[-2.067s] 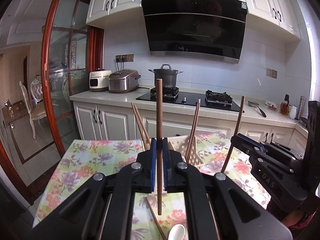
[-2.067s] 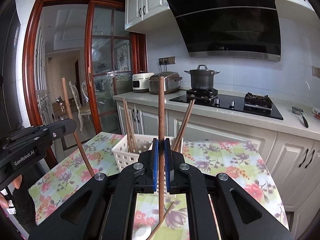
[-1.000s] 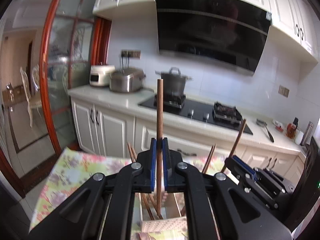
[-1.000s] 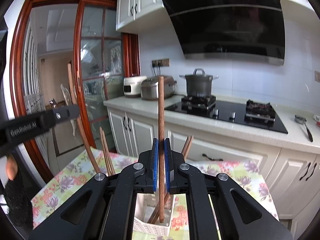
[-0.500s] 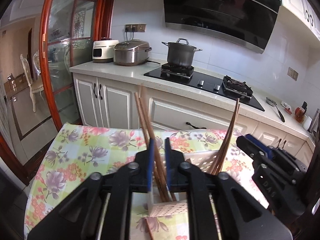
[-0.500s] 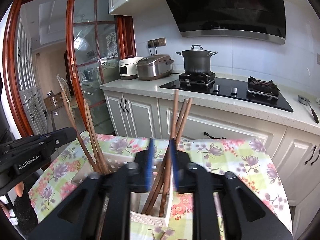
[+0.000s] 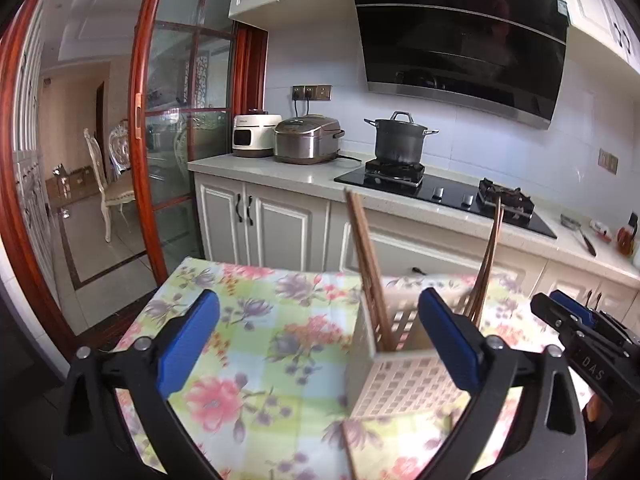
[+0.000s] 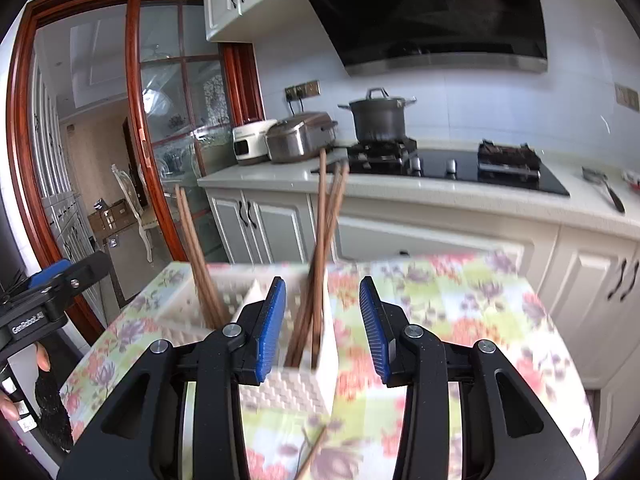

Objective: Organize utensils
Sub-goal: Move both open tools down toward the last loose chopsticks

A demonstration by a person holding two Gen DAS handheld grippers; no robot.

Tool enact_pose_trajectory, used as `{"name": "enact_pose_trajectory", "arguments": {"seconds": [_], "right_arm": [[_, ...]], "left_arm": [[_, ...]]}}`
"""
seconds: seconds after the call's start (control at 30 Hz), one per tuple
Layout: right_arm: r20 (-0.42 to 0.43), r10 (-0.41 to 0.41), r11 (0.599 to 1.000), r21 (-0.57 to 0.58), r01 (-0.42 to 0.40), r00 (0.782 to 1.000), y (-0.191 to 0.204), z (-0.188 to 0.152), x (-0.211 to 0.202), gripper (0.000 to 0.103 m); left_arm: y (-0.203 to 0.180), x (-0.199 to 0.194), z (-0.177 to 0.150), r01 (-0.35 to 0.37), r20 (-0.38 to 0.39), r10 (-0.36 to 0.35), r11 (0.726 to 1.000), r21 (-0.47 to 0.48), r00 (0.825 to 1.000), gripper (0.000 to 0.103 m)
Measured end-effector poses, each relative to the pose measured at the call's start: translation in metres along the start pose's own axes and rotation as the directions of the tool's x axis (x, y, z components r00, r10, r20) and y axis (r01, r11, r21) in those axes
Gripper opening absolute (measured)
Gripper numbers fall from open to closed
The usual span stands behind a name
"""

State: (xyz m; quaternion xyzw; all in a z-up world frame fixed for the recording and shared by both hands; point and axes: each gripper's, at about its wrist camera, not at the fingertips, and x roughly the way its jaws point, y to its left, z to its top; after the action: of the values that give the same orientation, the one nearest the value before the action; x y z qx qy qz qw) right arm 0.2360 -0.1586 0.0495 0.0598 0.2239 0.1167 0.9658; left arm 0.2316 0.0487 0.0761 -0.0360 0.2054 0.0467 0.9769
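On the flower-patterned tablecloth (image 7: 256, 344) a white lattice-walled plastic utensil basket (image 8: 296, 388) is set, divided into compartments. Brown wooden chopsticks are stood in it, leaning: one bunch (image 8: 324, 264) in the compartment nearest the right gripper, another bunch (image 8: 198, 264) in the compartment to its left as that camera sees it. In the left wrist view the same bunches are seen at (image 7: 370, 276) and (image 7: 486, 268).

The left gripper (image 7: 320, 344) is held with its blue-padded jaws spread wide, having just been opening; nothing is clamped, though the basket's near corner is seen in the gap. The right gripper (image 8: 322, 326) is held partly apart, its jaws also just opened further; the leaning chopsticks are framed between the pads but are not pressed by them. One more chopstick (image 8: 314, 454) is left lying on the cloth below the basket. Behind the table a dark lidded cooking pot (image 7: 400, 140) is seen on the black hob.
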Motion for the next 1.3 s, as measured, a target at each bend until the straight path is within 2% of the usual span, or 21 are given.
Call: {"name": "enact_pose_trajectory", "arguments": {"seconds": [0.17, 0.33, 0.57, 0.73, 0.9, 0.97, 1.1, 1.2, 1.3], "right_arm": [[-0.083, -0.015, 1.000, 0.012, 0.016, 0.996, -0.003, -0.043, 0.000, 0.038], [-0.165, -0.005, 1.000, 0.016, 0.008, 0.986, -0.004, -0.083, 0.000, 0.038], [-0.281, -0.007, 1.000, 0.009, 0.009, 0.960, -0.002, -0.117, 0.016, 0.038], [-0.361, 0.012, 1.000, -0.004, -0.015, 0.932, 0.011, -0.129, 0.034, 0.028], [-0.419, -0.003, 1.000, -0.027, -0.009, 0.908, 0.020, -0.136, 0.047, 0.026], [-0.427, -0.017, 0.999, -0.049, -0.004, 0.904, 0.023, -0.137, 0.049, 0.025], [-0.433, -0.050, 0.993, -0.115, 0.000, 0.900, 0.024, -0.138, 0.046, 0.016], [-0.445, -0.036, 0.994, -0.111, -0.014, 0.895, 0.016, -0.138, 0.043, 0.014], [-0.449, -0.025, 0.993, -0.112, -0.028, 0.893, 0.009, -0.139, 0.039, 0.013]], "left_arm": [[0.011, -0.010, -0.034, -0.017, -0.030, 0.017, 1.000, 0.002, 0.999, 0.098], [0.023, -0.010, -0.067, -0.022, -0.103, 0.021, 1.000, -0.004, 0.994, 0.098], [0.024, 0.003, -0.109, -0.024, -0.195, 0.024, 1.000, 0.004, 0.981, 0.097], [0.023, 0.013, -0.124, 0.007, -0.252, -0.005, 1.000, 0.007, 0.968, 0.083], [0.022, 0.019, -0.130, 0.032, -0.281, -0.027, 0.999, 0.011, 0.959, 0.082], [0.020, 0.022, -0.133, 0.037, -0.296, -0.031, 0.999, 0.013, 0.955, 0.082], [0.017, 0.028, -0.139, 0.039, -0.325, -0.031, 0.999, 0.018, 0.945, 0.082], [0.014, 0.030, -0.140, 0.043, -0.339, -0.031, 0.999, 0.027, 0.940, 0.082], [0.006, 0.036, -0.141, 0.056, -0.373, -0.033, 0.997, 0.051, 0.927, 0.080]]}}
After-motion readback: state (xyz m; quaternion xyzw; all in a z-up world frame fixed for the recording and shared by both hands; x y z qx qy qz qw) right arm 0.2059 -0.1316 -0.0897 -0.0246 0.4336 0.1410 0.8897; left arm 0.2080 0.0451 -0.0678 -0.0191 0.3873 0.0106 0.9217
